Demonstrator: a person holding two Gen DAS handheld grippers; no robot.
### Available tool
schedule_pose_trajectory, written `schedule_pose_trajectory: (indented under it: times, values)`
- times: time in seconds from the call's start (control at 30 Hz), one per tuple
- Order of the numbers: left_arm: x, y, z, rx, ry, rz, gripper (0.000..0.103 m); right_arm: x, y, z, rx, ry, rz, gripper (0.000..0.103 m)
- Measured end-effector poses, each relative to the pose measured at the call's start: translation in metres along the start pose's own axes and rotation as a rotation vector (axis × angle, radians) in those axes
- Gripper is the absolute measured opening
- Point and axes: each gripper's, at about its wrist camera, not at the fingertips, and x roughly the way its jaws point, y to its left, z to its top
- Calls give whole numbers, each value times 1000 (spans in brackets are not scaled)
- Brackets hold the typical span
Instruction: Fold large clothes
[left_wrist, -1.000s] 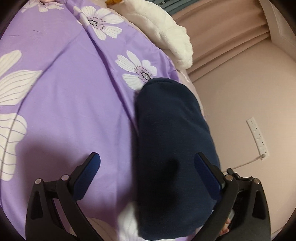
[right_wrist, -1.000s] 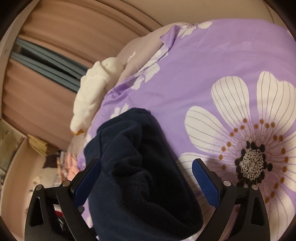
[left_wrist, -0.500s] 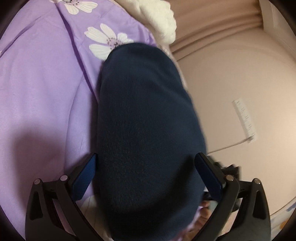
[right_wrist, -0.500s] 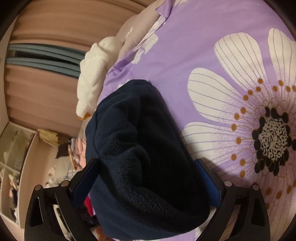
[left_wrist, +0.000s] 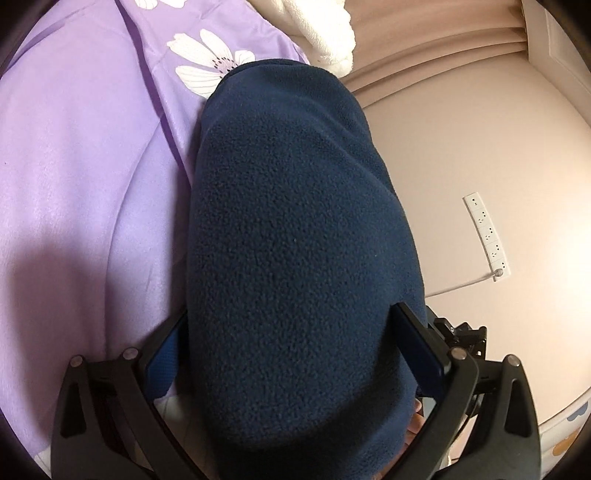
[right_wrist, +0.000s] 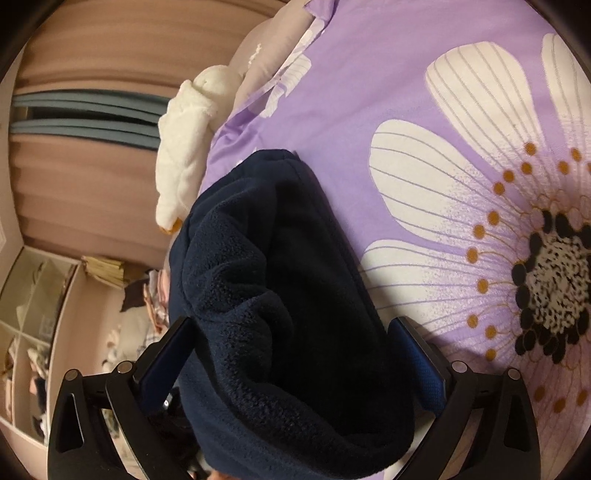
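A folded navy fleece garment (left_wrist: 295, 236) lies at the edge of a bed with a purple flowered cover (left_wrist: 81, 177). My left gripper (left_wrist: 293, 350) is open, its fingers on either side of the near end of the bundle. In the right wrist view the same fleece (right_wrist: 280, 295) shows its thick folded layers on the cover (right_wrist: 424, 92). My right gripper (right_wrist: 295, 354) is open and straddles that end of the bundle. Whether the pads touch the cloth I cannot tell.
A white fluffy blanket (left_wrist: 317, 29) lies at the bed's far end, also in the right wrist view (right_wrist: 188, 147). Pink curtains (right_wrist: 85, 51) hang behind. A white power strip (left_wrist: 487, 236) sits beside the bed. Shelves with clutter (right_wrist: 33, 317) stand at the left.
Both grippers have moved forward over the fleece bundle, which now fills the gap between each pair of fingers. The jaws stay open.
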Motion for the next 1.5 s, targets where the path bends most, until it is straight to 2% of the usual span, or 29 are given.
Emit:
schedule_pose_trajectory:
  times: [0.1, 0.17, 0.3, 0.47, 0.57, 0.73, 0.77, 0.93, 1.07, 1.17, 1.33, 1.5]
  values:
    - [1, 1, 1, -2, -2, 0, 102, -3, 11, -6, -62, -28, -30, 102]
    - [0, 0, -1, 1, -8, 4, 102, 0, 14, -8, -93, -15, -44, 102]
    - [0, -2, -3, 2, -10, 8, 102, 7, 2, -5, -44, 10, -11, 102]
    - [2, -2, -1, -1, -10, 7, 103, 8, 3, -4, -45, 11, -8, 102]
    - [-1, -4, 2, 10, -13, 29, 103, 8, 3, -3, -47, 8, -6, 102]
    - [-14, -11, 12, 61, -75, 109, 101, 10, 5, -4, -51, 16, 0, 102]
    - [-14, -10, 12, 64, -73, 107, 101, 11, 6, -4, -49, 16, 0, 102]
    - [0, 5, 11, -24, 5, 2, 101, 12, 6, -6, -46, -1, -2, 102]
    - [2, 3, 13, -10, 25, -9, 100, 17, 9, -9, -44, 26, 35, 102]
    - [7, 3, 14, 3, 46, -15, 100, 23, 10, -10, -61, 37, 15, 103]
    - [13, 4, 21, -7, 85, -21, 100, 28, 10, -9, -77, 5, 16, 103]
    - [16, 2, 25, 20, 55, -6, 94, 35, 14, -7, -133, -15, 3, 102]
